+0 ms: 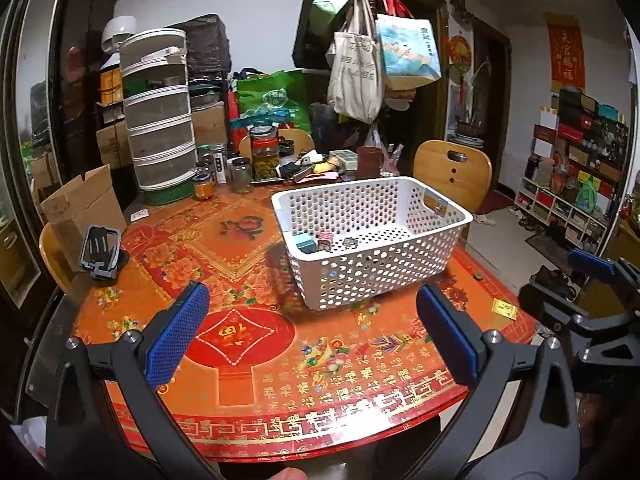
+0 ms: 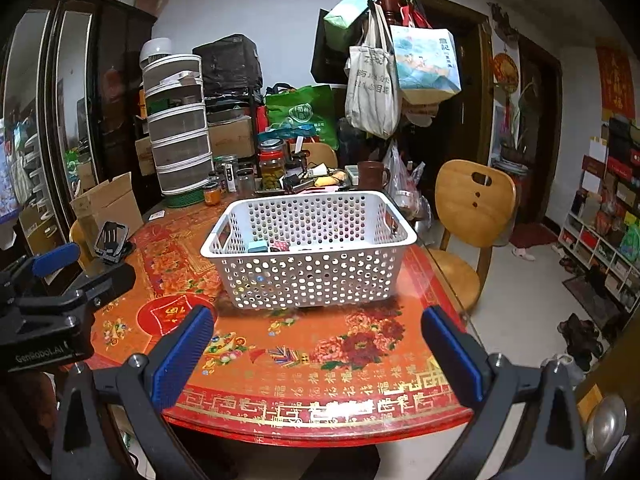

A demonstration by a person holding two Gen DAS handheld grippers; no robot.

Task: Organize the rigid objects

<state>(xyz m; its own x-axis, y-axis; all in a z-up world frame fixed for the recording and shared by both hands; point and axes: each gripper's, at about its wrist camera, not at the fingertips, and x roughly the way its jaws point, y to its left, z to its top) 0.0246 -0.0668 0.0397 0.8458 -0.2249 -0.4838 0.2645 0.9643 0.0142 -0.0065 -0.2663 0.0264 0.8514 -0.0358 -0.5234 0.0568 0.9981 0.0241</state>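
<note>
A white perforated basket (image 1: 436,200) stands on the red patterned table (image 1: 248,364); it also shows in the right wrist view (image 2: 312,276). Inside it lie a teal block (image 1: 306,243), a red-and-white cube (image 1: 325,239) and a small grey piece (image 1: 349,243). My left gripper (image 1: 312,332) is open and empty, held over the table's near edge in front of the basket. My right gripper (image 2: 318,354) is open and empty, also near the front edge. Each gripper shows at the side of the other's view.
A black phone stand (image 1: 100,252) sits at the table's left, next to a cardboard box (image 1: 80,204). Jars (image 1: 264,152), a stacked white container (image 1: 160,120) and clutter fill the table's far side. Wooden chairs (image 2: 472,208) stand to the right. A small yellow card (image 1: 505,308) lies on the table's right.
</note>
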